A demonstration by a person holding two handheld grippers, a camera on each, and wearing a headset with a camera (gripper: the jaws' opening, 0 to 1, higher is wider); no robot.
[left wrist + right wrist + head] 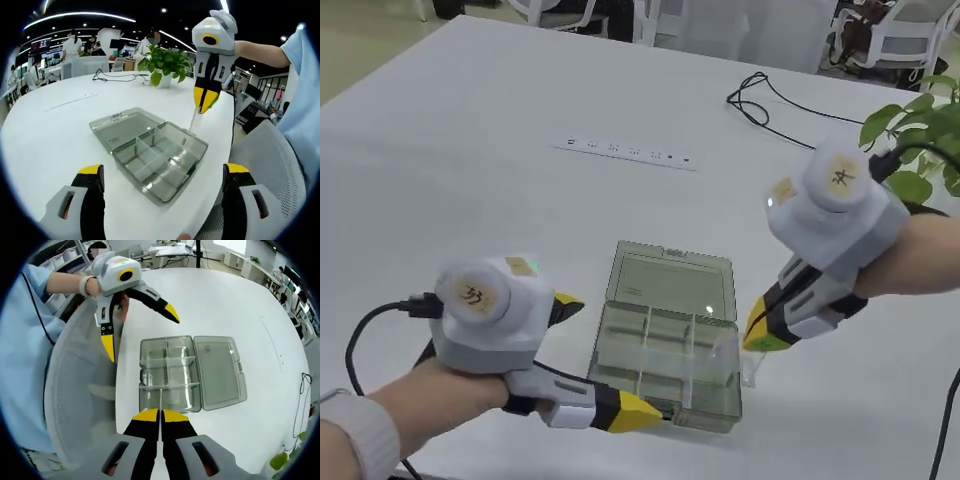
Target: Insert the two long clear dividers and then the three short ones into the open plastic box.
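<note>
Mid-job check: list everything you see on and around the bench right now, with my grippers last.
Rectangular plastic box: one, clear greenish, lid open flat, near table edge.
Fitted clear plastic dividers: at least three, clear, seated in the box tray; exact count hard to tell.
Loose clear divider strip: one, clear, hanging from the right gripper over the box's edge.
Long power strip: one, white, mid-table beyond the box.
Looped cable: one, black, far side of the table.
Leafy plant: one, green, table's right edge.
Table: one, white.
Left gripper: grey with yellow tips, jaws open, beside the box.
Right gripper: same colours, jaws shut on the strip.
</note>
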